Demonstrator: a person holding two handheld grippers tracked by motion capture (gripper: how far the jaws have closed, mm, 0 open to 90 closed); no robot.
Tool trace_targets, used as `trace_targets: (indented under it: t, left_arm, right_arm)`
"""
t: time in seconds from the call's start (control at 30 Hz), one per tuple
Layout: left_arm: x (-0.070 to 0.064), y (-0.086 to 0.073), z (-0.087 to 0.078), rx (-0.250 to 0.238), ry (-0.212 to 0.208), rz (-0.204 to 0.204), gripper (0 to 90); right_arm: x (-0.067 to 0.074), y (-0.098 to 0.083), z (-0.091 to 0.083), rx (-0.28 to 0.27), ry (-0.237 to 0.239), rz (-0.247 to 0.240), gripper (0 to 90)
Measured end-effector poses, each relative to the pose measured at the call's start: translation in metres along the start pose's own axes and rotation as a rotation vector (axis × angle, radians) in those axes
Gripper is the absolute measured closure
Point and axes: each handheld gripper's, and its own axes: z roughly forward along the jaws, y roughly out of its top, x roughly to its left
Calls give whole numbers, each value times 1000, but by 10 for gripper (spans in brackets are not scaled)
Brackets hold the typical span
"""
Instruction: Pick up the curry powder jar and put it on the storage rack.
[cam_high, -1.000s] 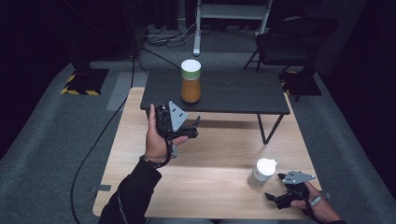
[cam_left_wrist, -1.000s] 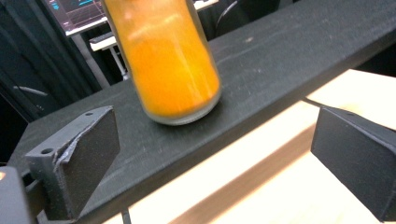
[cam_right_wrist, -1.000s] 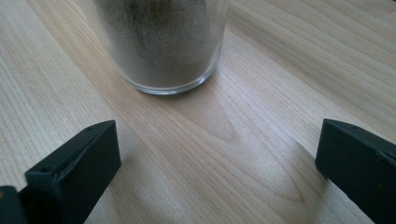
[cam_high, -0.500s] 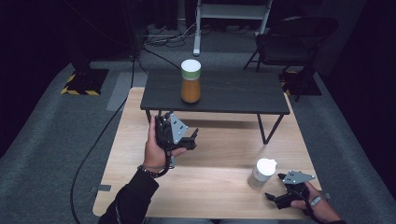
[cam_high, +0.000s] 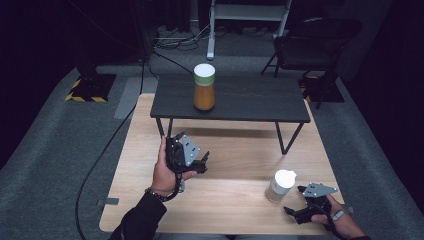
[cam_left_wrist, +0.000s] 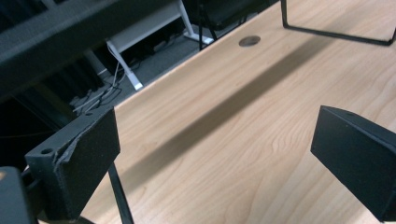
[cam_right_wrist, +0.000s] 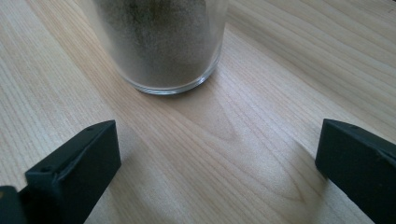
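I judge the step in hand to be the approach to a grasp: my right gripper (cam_high: 298, 214) lies low at the near right corner of the wooden table (cam_high: 240, 150), just beside the small white-capped jar (cam_high: 280, 185), which stands upright on the wood. In the right gripper view the jar's glass base (cam_right_wrist: 161, 51) sits ahead of the jaws and a little to their left, apart from both; the jaws stand wide apart with nothing between them.

My left gripper (cam_high: 192, 162) is held above the middle of the table, in front of the dark low bench (cam_high: 260, 100). Its jaws are also spread, and the left gripper view shows bare wood between them. The left hand (cam_high: 165, 172) wraps the handle from below, wrist bent upward.

The tall orange jar (cam_high: 204, 86) stands on the bench, well apart from both grippers.

Next move, in my judgement: advance the right gripper forward and slightly left until the jar body lies between the jaws, then close. Keep the jaws level; a glancing touch could tip the jar.
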Motion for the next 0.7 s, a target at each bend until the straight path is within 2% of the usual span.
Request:
trace_targets:
  t: [0.17,0.43,0.7]
  left_arm:
    - [-3,-7,2,28,-17,2,14]
    - [-8,-18,5,92,-48,29,15]
    - [-6,-31,6,127,-94,31,15]
  right_arm:
    - [0,0,0,0,0,0,0]
    - [0,0,0,0,0,0,0]
    - [0,0,0,0,0,0,0]
